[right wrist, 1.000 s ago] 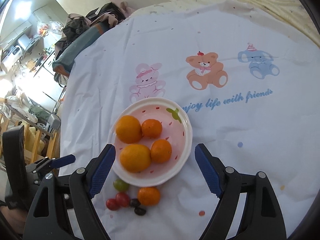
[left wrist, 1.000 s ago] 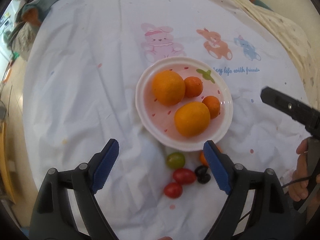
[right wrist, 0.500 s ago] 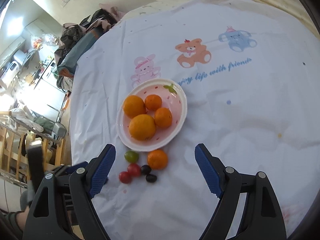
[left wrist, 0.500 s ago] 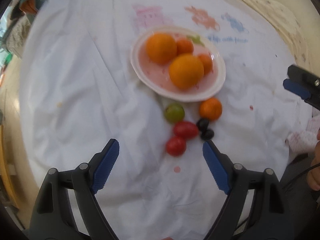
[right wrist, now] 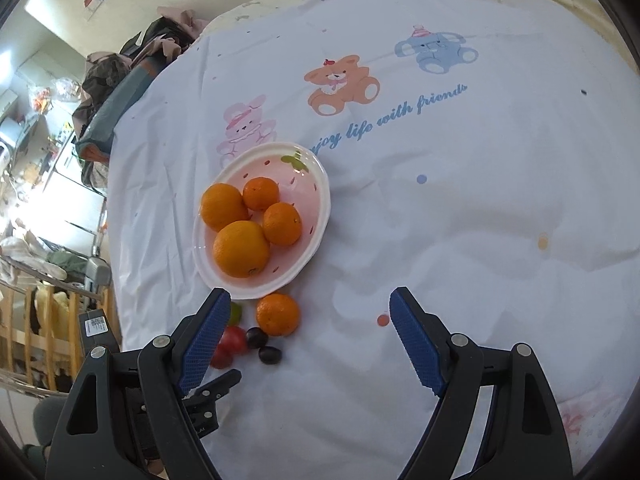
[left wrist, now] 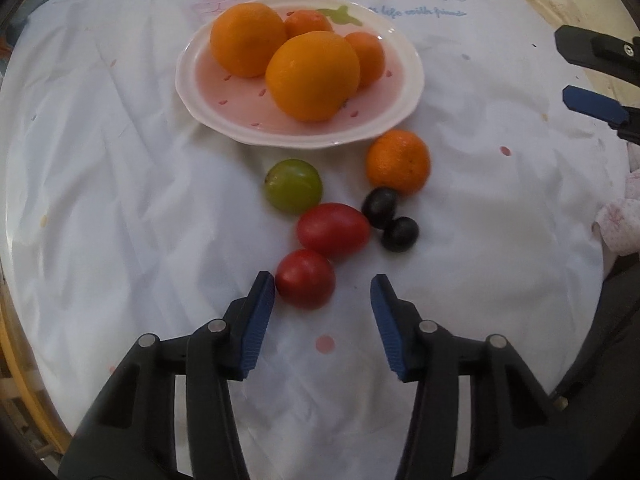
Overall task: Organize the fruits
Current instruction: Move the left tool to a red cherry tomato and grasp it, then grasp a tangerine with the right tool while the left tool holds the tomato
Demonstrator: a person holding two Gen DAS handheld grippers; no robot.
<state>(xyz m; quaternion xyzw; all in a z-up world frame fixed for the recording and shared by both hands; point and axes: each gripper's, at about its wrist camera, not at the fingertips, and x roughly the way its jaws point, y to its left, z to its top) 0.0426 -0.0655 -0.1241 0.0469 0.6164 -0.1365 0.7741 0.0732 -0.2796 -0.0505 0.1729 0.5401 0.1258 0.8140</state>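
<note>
Left wrist view: left gripper (left wrist: 322, 298) points down at the white cartoon-print cloth (left wrist: 120, 200) on the desk, fingers closing, gap now fairly narrow. Round red tomato (left wrist: 305, 278) sits at the gap's mouth, just beside the left finger (left wrist: 256, 320), apart from the right one; not gripped. Beyond it: oblong red tomato (left wrist: 333, 229), green tomato (left wrist: 293, 186), two dark grapes (left wrist: 380, 207) (left wrist: 400, 233) touching each other, small loose orange (left wrist: 398, 161) touching the farther grape. Pink plate (left wrist: 208, 92) behind them holds two big oranges (left wrist: 247, 39) (left wrist: 312, 76) and two small ones (left wrist: 308, 24) (left wrist: 366, 58). Right gripper's tips show at the right edge, over the cloth.

Right wrist view: right gripper (right wrist: 310, 334) hangs over bare cloth right of the fruit pile, fingers wide, nothing between them. Its left finger (right wrist: 204, 340) partly hides the green and red tomatoes; loose orange (right wrist: 277, 314) and grapes (right wrist: 256, 337) lie just inside the gap's left side. Plate (right wrist: 320, 216) with four oranges sits beyond. Left gripper (right wrist: 218, 386) shows low left, beside the tomatoes.
</note>
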